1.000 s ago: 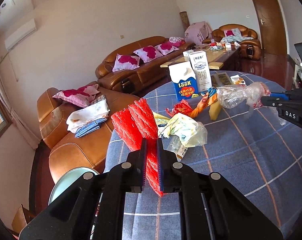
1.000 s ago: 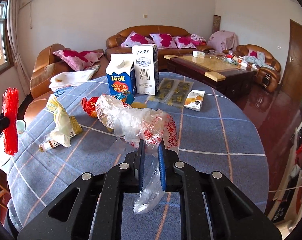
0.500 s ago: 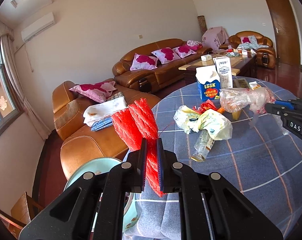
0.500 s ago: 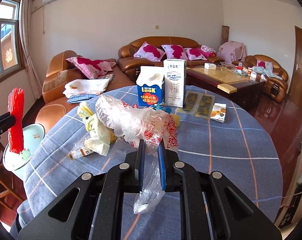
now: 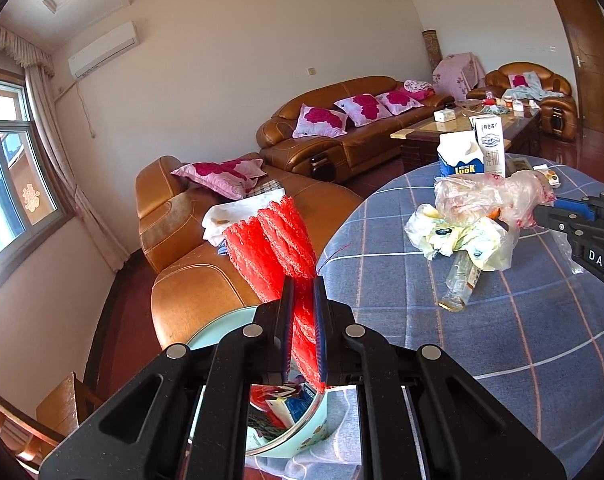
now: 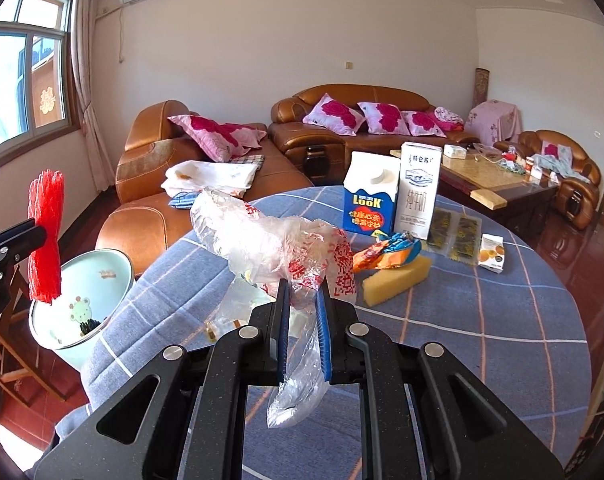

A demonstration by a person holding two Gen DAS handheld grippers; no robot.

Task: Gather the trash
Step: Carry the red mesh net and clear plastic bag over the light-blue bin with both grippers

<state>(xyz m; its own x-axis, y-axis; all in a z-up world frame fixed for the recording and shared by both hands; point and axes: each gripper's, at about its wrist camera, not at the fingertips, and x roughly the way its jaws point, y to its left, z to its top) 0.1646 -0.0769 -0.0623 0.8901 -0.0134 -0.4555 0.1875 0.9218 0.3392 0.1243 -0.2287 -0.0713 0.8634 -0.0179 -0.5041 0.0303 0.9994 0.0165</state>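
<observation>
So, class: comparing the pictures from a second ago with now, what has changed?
Both grippers swung off the table toward the bin, which has come into view beside it. The left gripper keeps the red mesh clamped, the right gripper the plastic bag. Cartons and other litter stayed put.

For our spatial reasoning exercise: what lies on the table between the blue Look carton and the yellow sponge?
In the right wrist view, a crumpled orange and blue snack wrapper lies between the blue Look carton and the yellow sponge.

Cream walls point(image 6: 262, 40), brown leather sofas point(image 6: 354, 128), sunlit window point(image 6: 22, 80), red floor point(image 5: 114, 320)
</observation>
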